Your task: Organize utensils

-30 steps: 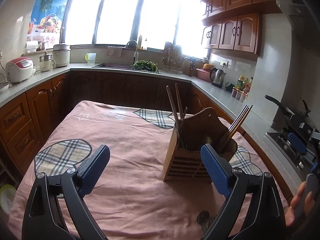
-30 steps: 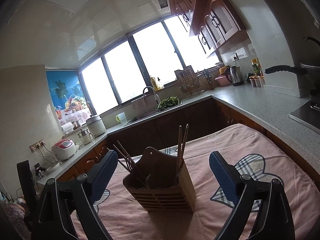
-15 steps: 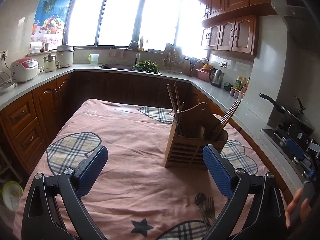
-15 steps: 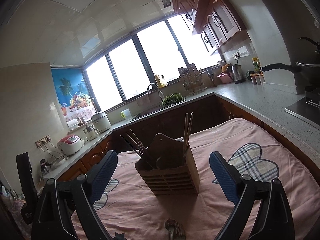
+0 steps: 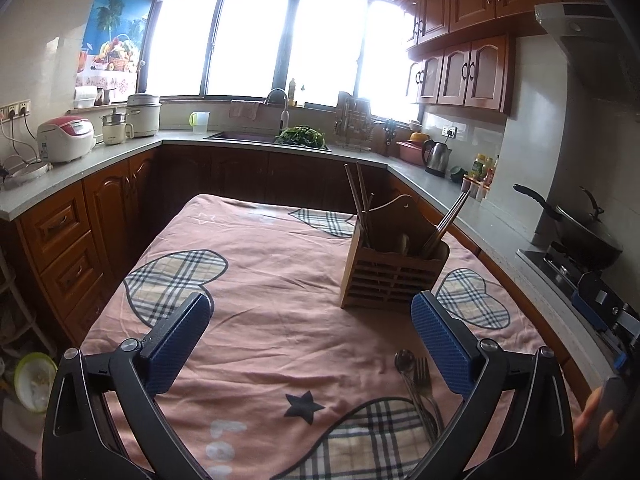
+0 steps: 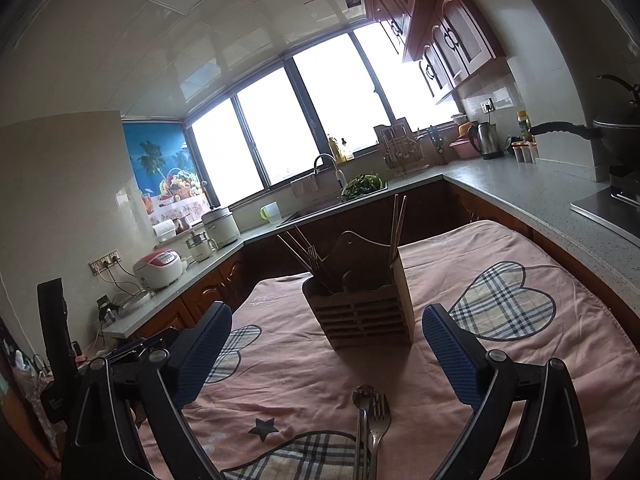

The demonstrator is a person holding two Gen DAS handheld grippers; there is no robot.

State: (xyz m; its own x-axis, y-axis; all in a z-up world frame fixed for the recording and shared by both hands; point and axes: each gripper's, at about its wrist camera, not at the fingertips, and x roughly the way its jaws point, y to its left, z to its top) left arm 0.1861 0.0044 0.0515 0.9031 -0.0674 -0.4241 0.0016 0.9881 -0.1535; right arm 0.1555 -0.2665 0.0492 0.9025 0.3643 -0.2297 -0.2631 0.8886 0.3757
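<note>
A slatted wooden utensil holder (image 5: 392, 280) (image 6: 360, 316) stands on the pink tablecloth (image 5: 280, 280), with chopsticks (image 5: 358, 192) (image 6: 398, 220) sticking up from it. A metal spoon (image 5: 404, 360) (image 6: 364, 394) and fork (image 5: 422, 372) (image 6: 380, 408) lie side by side on the cloth, nearer to me than the holder. My left gripper (image 5: 310, 304) hovers over the cloth left of the cutlery; its jaws are opening and nothing is between them. My right gripper (image 6: 326, 316) is open and empty, aimed at the holder, with the spoon and fork low between its fingers.
Kitchen counters (image 5: 440, 196) wrap round the table on three sides. A wok (image 5: 580, 232) sits on the stove at the right, a kettle (image 5: 436, 156) and a rice cooker (image 5: 66, 138) on the counters. A hand (image 5: 592, 412) shows at the left wrist view's right edge.
Both grippers have drawn back from the holder, which now looks smaller and farther. The spoon and fork have come into view near the lower edge. The left jaws have widened slightly.
</note>
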